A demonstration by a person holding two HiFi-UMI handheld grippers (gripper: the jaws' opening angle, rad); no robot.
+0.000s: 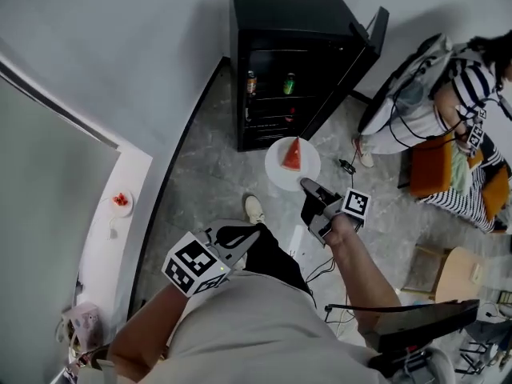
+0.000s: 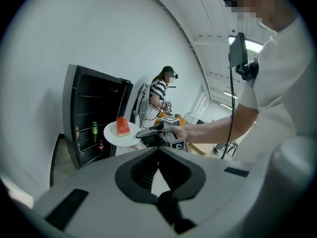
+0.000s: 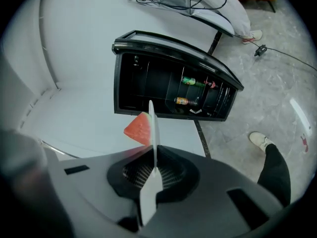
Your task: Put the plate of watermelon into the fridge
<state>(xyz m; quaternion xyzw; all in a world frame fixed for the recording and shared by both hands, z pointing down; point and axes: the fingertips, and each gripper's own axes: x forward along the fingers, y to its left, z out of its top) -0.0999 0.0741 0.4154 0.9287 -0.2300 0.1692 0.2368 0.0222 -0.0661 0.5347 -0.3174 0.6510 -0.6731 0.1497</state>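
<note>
Grey marbled floor [image 1: 200,174] is running up to a black fridge [image 1: 280,14] that is standing with its door open. Just beyond the fingertips of the right gripper [image 1: 309,187], the white plate [image 1: 276,174] is hanging level in the air in front of the fridge. The red watermelon [image 1: 292,155] wedge is sitting on its far half. Those jaws are pinching the plate's near rim, closed on it edge-on. Probably stiff, smooth and breakable, the plate is asking for a firm, level rim grip, since the wet slice could slide. The right arm is reaching forward, nearly straight. The left gripper [image 1: 238,237] is hanging low beside the person's waist, jaws together on nothing.
</note>
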